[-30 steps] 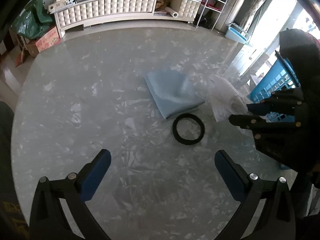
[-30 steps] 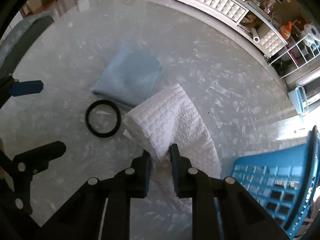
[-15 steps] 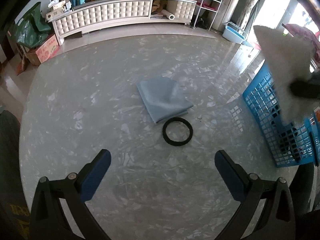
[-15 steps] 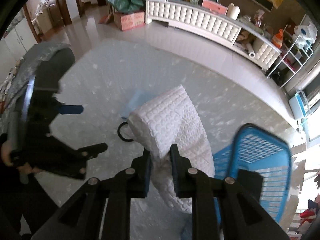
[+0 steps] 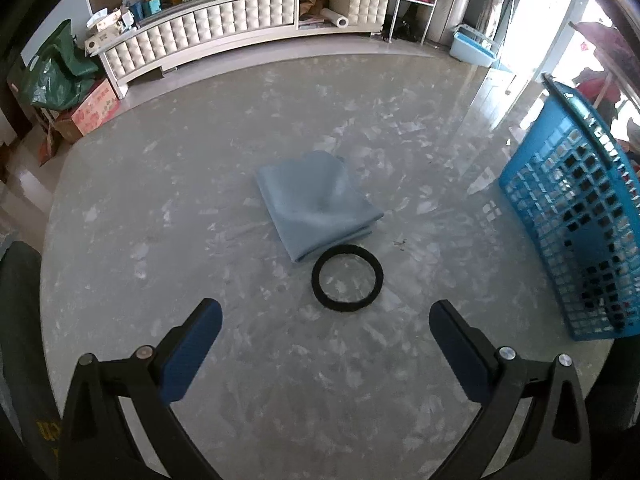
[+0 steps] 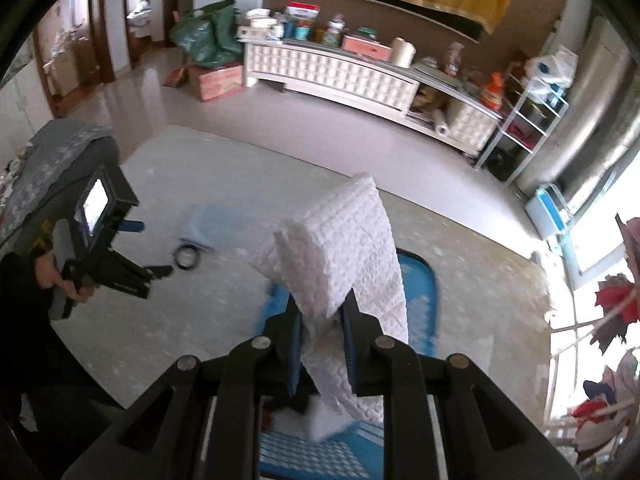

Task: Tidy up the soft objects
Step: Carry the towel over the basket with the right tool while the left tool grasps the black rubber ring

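The white quilted cloth [image 6: 344, 248] hung pinched between the nearly closed fingers of the right gripper [image 6: 322, 334], raised above the blue basket [image 6: 416, 280]. The left gripper [image 5: 324, 344] hovered over the round table [image 5: 160, 184], jaws spread wide and empty. Left of the basket lay the folded blue cloth [image 5: 316, 204], touching a black ring [image 5: 347, 278].

Two cloths (blue [image 5: 316, 204], white [image 6: 344, 248]), one ring [image 5: 347, 278], seemingly one basket [image 5: 576, 216].

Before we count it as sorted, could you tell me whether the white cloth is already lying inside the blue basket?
No, the white cloth hangs clamped in the right hand-held gripper above the blue basket.
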